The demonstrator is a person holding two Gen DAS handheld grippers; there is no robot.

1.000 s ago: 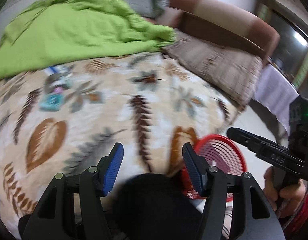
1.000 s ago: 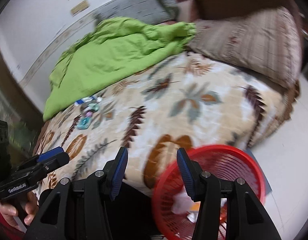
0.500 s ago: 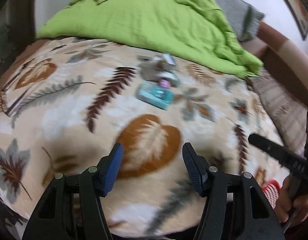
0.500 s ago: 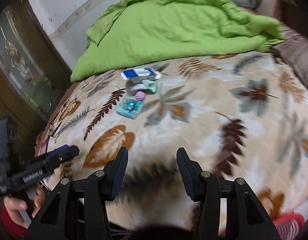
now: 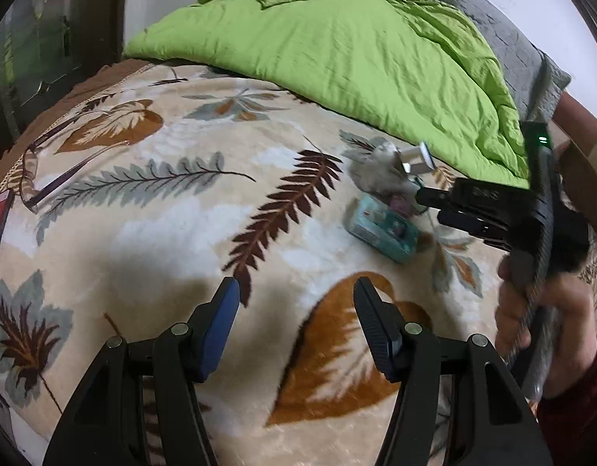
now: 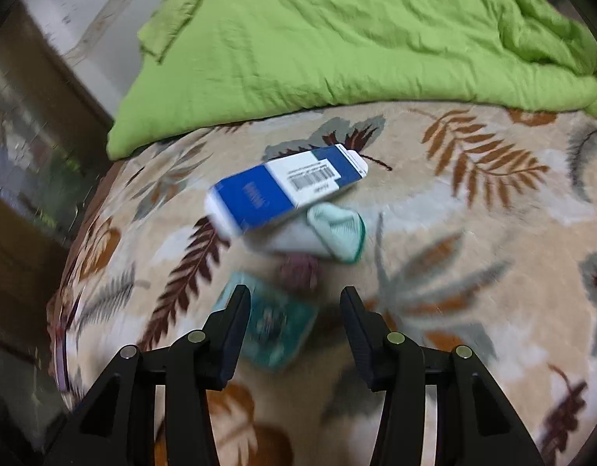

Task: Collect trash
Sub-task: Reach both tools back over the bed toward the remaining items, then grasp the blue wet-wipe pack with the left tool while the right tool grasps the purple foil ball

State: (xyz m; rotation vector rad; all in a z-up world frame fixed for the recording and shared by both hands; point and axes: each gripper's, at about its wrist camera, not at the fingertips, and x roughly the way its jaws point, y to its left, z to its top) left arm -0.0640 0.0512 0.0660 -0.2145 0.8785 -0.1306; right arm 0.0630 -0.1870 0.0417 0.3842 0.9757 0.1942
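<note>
Both grippers have closed in on the litter since half a second ago, and the red basket has dropped out of view.

Right gripper hovers with its jaws apart over a teal packet, which lies partly between its fingertips, though contact cannot be told through the blur; just beyond lie a small purple scrap, a crumpled pale-green wrapper and a blue-and-white carton resting on it. Left gripper hangs with jaws apart and nothing between them, over bare blanket, well short of the pile. That blanket, cream with a leaf print, covers the bed; a lime-green quilt is heaped at the far side, and eyeglasses lie at the left edge.
</note>
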